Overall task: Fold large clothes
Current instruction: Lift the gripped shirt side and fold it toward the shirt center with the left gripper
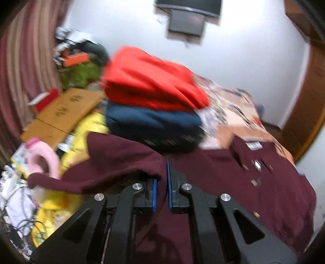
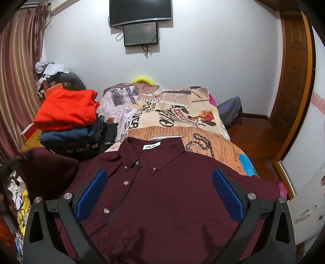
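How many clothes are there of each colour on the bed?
Maroon: 1, the button-up shirt spread out flat, its sleeve pinched in the left gripper.
Red: 1, the folded top crowning the pile.
Dark blue: 1, the folded garment under it.
Black: 1, the folded garment at the bottom.
Total: 4

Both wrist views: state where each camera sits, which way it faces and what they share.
Left wrist: on the left gripper, looking down across the bed; its own black fingers show, shut on a fold of the maroon shirt.
Right wrist: on the right gripper, facing the far wall above the shirt; its fingers stand open, holding nothing.
Shared: the shirt, the folded pile topped by the red garment, the patterned bedspread, the wall screens.
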`<act>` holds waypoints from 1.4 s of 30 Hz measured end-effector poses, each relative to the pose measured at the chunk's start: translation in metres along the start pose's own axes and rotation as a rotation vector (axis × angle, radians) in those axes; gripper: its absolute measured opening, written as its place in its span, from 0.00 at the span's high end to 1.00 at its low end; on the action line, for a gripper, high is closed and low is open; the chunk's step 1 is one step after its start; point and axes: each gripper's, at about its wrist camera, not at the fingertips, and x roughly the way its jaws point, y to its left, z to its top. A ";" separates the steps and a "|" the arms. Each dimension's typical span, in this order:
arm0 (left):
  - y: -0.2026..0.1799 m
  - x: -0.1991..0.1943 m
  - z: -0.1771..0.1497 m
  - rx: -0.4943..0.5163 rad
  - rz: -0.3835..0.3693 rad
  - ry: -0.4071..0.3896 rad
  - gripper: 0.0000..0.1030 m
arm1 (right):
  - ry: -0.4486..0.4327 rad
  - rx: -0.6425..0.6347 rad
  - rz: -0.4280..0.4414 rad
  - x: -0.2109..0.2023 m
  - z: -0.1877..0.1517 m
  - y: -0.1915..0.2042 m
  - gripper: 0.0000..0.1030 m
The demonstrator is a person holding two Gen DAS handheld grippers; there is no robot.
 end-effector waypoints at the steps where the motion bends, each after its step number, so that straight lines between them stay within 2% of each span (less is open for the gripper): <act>1: -0.007 0.006 -0.005 0.012 -0.011 0.028 0.93 | -0.003 0.000 0.002 -0.001 0.000 -0.001 0.00; 4: -0.030 0.030 -0.027 0.047 -0.031 0.141 0.93 | -0.014 0.007 0.009 -0.007 -0.004 -0.006 0.00; 9: -0.041 0.073 -0.068 0.010 -0.088 0.360 0.91 | -0.014 0.027 0.008 -0.011 -0.009 -0.014 0.00; 11: -0.042 0.077 -0.076 0.011 -0.079 0.386 0.83 | -0.010 0.033 0.001 -0.012 -0.011 -0.017 0.00; 13: -0.042 0.070 -0.079 0.009 -0.074 0.388 0.65 | -0.004 0.040 -0.006 -0.012 -0.012 -0.020 0.00; 15: -0.038 0.059 -0.077 -0.012 -0.104 0.364 0.54 | -0.001 0.047 -0.008 -0.012 -0.013 -0.021 0.00; 20: -0.020 0.023 -0.065 -0.042 -0.112 0.282 0.50 | -0.001 0.048 -0.012 -0.011 -0.012 -0.019 0.00; 22: -0.003 0.008 -0.055 -0.076 -0.077 0.221 0.40 | -0.001 0.040 -0.016 -0.010 -0.011 -0.016 0.00; 24: 0.019 -0.004 -0.045 -0.134 -0.038 0.162 0.38 | -0.001 0.028 -0.022 -0.008 -0.010 -0.013 0.00; 28: 0.071 -0.015 -0.041 -0.269 0.041 0.112 0.36 | 0.004 0.013 -0.035 -0.002 -0.007 -0.007 0.00; 31: 0.111 -0.014 -0.051 -0.379 0.100 0.118 0.36 | 0.012 0.007 -0.044 0.003 -0.006 -0.003 0.00; 33: 0.138 -0.012 -0.063 -0.461 0.111 0.131 0.36 | 0.021 0.002 -0.052 0.008 -0.005 0.000 0.00; 36: 0.170 -0.004 -0.085 -0.588 0.081 0.161 0.36 | 0.039 -0.008 -0.067 0.015 -0.005 0.005 0.00; 38: 0.189 0.008 -0.104 -0.702 0.023 0.189 0.36 | 0.057 -0.009 -0.078 0.021 -0.006 0.007 0.00; 42: 0.206 0.032 -0.131 -0.827 -0.026 0.249 0.36 | 0.082 0.001 -0.070 0.028 -0.006 0.011 0.00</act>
